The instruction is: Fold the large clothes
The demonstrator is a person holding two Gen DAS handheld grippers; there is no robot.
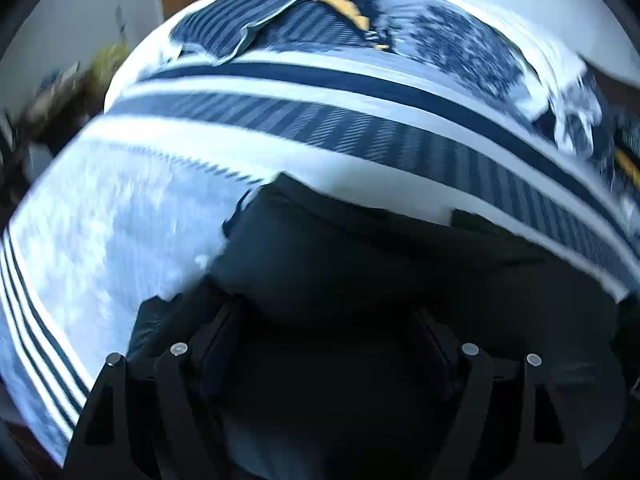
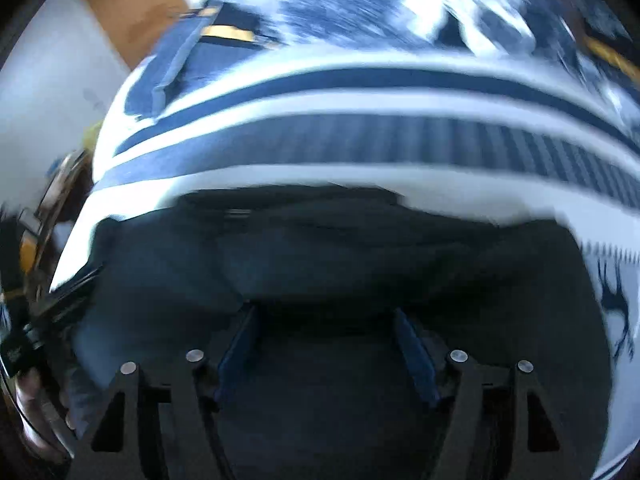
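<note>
Dark navy fabric is filling the lower half of both wrist views: a large dark garment (image 1: 360, 264) is lying bunched on a bed, right in front of each tool. In the left wrist view the left gripper (image 1: 324, 336) is standing with its fingers spread wide apart, and the dark cloth is sitting between and over them; whether the fingers are pinching any of it cannot be told, since their tips are lost in the shadowed folds. In the right wrist view the right gripper (image 2: 326, 332) is likewise standing wide, its blue-lined pads (image 2: 240, 348) showing on either side of the dark garment (image 2: 320, 248). Beneath the clothing a white and navy striped bedspread (image 1: 304, 120) is stretching across the bed, with a blue striped pillow (image 1: 248, 20) lying at its far end. Both views are blurring with motion.
</note>
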